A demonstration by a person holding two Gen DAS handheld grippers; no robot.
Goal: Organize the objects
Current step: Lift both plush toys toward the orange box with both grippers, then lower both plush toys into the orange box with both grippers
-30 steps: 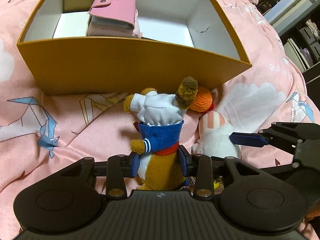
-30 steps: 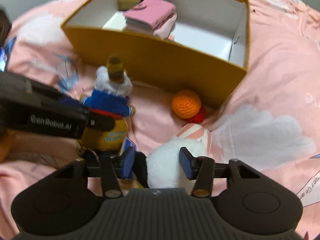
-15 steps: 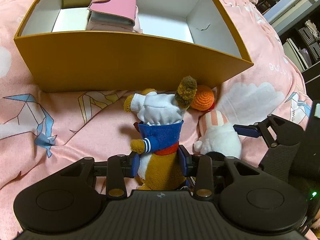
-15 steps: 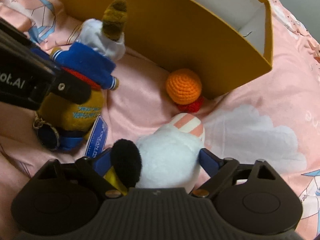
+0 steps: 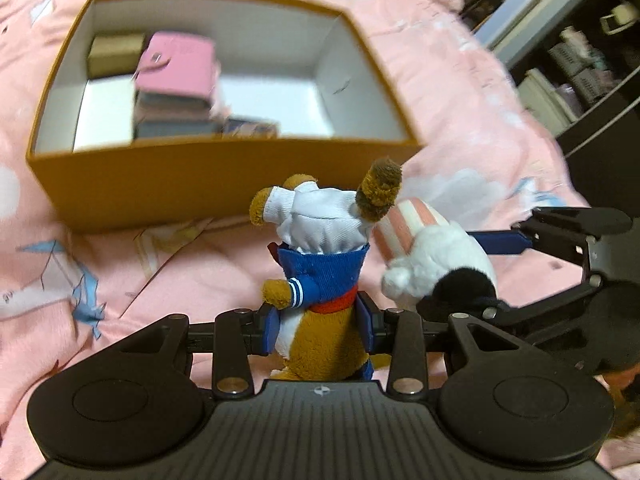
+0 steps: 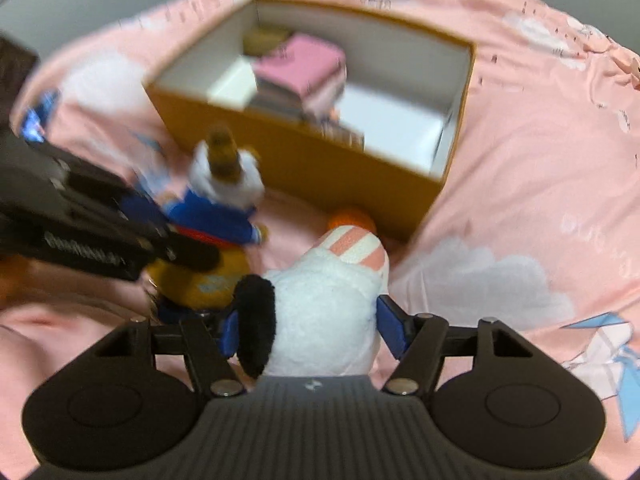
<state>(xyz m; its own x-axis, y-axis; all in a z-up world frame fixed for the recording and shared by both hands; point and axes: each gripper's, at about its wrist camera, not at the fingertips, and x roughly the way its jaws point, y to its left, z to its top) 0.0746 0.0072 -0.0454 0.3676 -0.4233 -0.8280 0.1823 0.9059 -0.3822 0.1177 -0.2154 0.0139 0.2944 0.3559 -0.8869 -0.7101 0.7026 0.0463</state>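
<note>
While the bear toy (image 5: 320,280) in its blue jacket and white cap sits pinched at the waist between the blue pads of the left claw (image 5: 320,322), it hangs just in front of the near wall of the yellow box (image 5: 224,176). The left claw is clamped on the bear's orange body, its head pointing away toward the box.

Just to its right, the white plush toy (image 6: 324,312) with a black ear and a pink-striped end is gripped by the right claw (image 6: 308,330), whose blue pads press into its sides. The two toys are close beside each other, both lifted above the pink bedspread (image 5: 460,100).

Below the white toy, an orange crochet ball (image 6: 350,218) lies on the bedspread against the box's near wall.

Inside the box, toward its left half, a pink wallet (image 5: 176,66) tops a small stack of flat things, with a tan little carton (image 5: 114,52) in the far left corner; the right half shows bare white floor. Both views are blurred, so finer detail in the box cannot be made out.

Beyond the bed, on the right, dark shelves (image 5: 580,72) hold assorted items.
</note>
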